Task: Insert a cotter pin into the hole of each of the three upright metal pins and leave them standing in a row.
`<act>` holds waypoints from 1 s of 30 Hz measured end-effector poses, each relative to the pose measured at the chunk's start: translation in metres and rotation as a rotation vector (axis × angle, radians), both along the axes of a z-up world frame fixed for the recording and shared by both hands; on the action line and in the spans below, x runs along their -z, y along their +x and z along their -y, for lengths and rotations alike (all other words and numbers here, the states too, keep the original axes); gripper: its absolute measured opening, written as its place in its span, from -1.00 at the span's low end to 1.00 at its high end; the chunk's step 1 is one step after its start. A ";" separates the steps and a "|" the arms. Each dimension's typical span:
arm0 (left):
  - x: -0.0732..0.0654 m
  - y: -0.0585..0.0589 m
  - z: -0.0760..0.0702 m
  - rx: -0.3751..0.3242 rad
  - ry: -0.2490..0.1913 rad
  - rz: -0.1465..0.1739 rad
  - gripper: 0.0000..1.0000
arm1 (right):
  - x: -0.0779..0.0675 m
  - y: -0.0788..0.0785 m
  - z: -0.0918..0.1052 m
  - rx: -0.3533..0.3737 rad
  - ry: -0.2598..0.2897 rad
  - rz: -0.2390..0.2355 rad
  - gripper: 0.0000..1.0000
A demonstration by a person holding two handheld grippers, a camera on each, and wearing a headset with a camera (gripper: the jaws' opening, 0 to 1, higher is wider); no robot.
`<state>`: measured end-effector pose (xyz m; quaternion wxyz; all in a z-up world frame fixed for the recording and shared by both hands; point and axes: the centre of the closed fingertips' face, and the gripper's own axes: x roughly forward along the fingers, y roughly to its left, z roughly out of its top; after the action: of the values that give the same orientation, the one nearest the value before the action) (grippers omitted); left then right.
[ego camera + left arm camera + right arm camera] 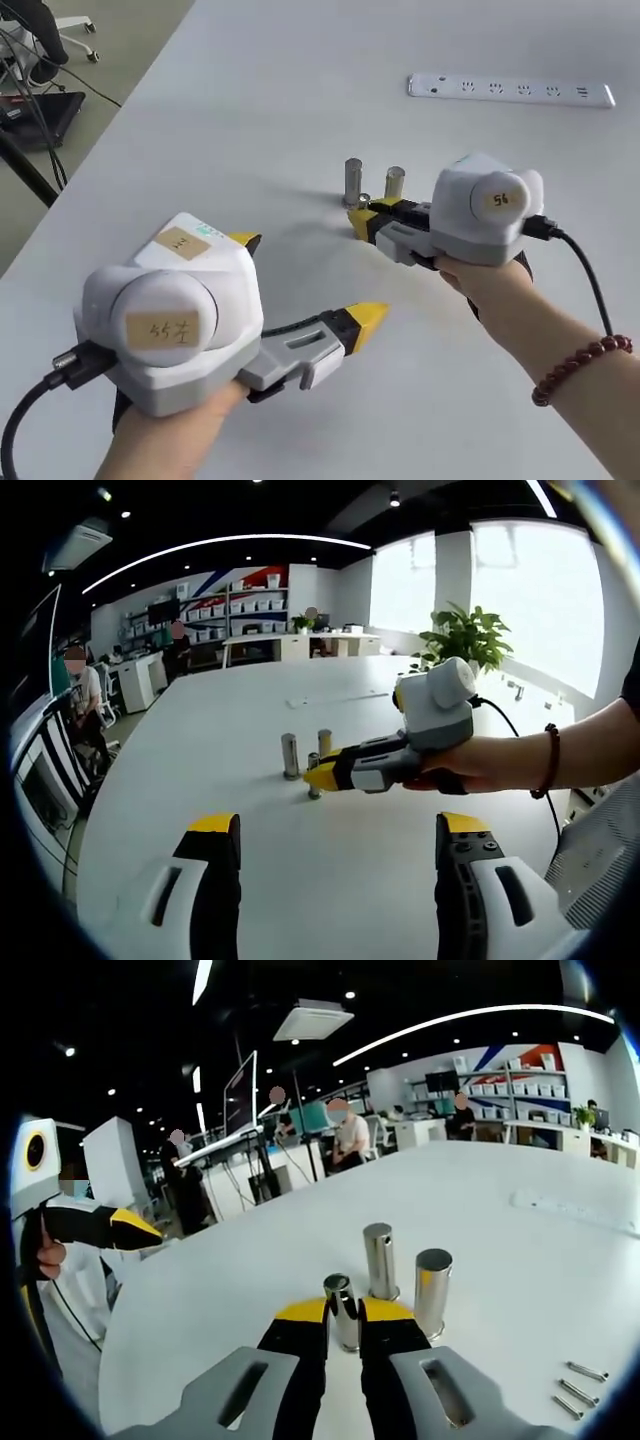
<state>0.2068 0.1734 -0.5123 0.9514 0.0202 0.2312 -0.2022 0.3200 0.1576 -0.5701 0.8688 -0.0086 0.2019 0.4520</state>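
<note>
Three upright metal pins stand close together on the white table (pixel 250 130). My right gripper (pixel 343 1322) is shut on the nearest, shortest pin (pixel 340 1295), which stands upright between the yellow tips. A taller pin (pixel 379 1258) and a wider one (pixel 433 1290) stand just behind it. In the head view the right gripper (pixel 362 214) reaches in from the right to the held pin (pixel 363 200), in front of the other two pins (pixel 353 180) (pixel 395 182). Three cotter pins (pixel 576 1389) lie flat to the right. My left gripper (pixel 305 278) (pixel 340 825) is open and holds nothing, well short of the pins.
A white power strip (pixel 510 90) lies at the far right of the table. The table's left edge (pixel 100 170) drops to a floor with cables and a chair base. People and desks fill the room behind.
</note>
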 end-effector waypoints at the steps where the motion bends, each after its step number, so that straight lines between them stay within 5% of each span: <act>1: 0.000 0.000 0.000 0.000 -0.001 0.000 0.58 | 0.000 0.000 0.000 -0.001 -0.003 0.002 -0.88; 30: -0.009 -0.008 0.010 0.008 -0.047 0.018 0.56 | -0.002 -0.019 0.046 -0.002 -0.199 0.085 -0.91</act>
<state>0.1992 0.1639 -0.5032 0.9529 0.0004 0.2177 -0.2112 0.3010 0.1114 -0.5677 0.8710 -0.1143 0.2086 0.4298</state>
